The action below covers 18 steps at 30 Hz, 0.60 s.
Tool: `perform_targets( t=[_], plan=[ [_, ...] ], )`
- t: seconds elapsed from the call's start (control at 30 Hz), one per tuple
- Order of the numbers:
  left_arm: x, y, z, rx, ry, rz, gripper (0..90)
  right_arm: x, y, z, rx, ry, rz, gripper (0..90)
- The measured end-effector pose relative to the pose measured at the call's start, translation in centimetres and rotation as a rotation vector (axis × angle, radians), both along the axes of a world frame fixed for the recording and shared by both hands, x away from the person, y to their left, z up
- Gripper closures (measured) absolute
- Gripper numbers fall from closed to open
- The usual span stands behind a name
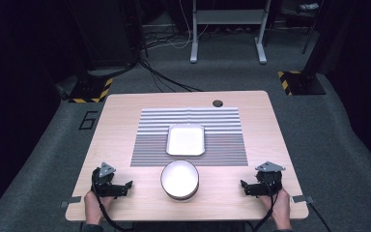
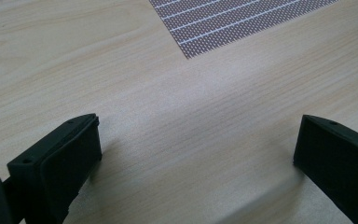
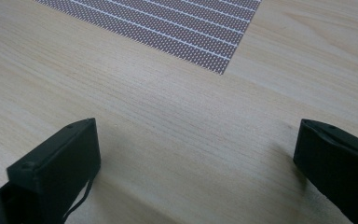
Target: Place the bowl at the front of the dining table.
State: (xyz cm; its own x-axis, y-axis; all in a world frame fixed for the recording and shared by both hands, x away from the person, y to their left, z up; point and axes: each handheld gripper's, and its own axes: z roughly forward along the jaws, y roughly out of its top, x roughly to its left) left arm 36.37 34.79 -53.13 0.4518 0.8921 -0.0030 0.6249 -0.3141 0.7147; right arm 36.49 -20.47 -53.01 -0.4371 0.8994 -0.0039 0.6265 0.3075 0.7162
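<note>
White bowl (image 1: 179, 179) sits between left tongs (image 1: 125, 186) and right tongs (image 1: 245, 186); both apart.

A round white bowl (image 1: 179, 180) sits upright at lower centre; just above it lies a white rectangular tray (image 1: 186, 140), empty.

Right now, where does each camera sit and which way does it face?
High view: above the person's side, facing forward and down on the table; shows both hands, left gripper, right gripper, bowl, tray.
Left gripper view: rides that gripper, facing bare wood between open jaws.
Right gripper view: same, on its gripper.
Shared: both gripper views catch a corner of the striped mat.
</note>
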Motion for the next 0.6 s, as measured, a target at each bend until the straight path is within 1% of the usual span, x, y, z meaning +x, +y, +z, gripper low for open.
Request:
perform_targets(
  t=[0.43,0.53,0.6],
  plan=[
    [-0.03,-0.02,0.00,0.001,-0.002,0.001,0.1,-0.02,0.02,0.00,0.000,0.000,-0.003,0.0],
    [-0.23,-0.19,0.01,0.009,-0.011,0.016,0.2,-0.01,0.02,0.00,0.000,0.000,-0.008,0.0],
    [-0.19,-0.16,0.01,0.006,-0.007,0.014,0.2,0.00,0.02,0.00,0.001,0.000,-0.009,0.0]
  ],
)
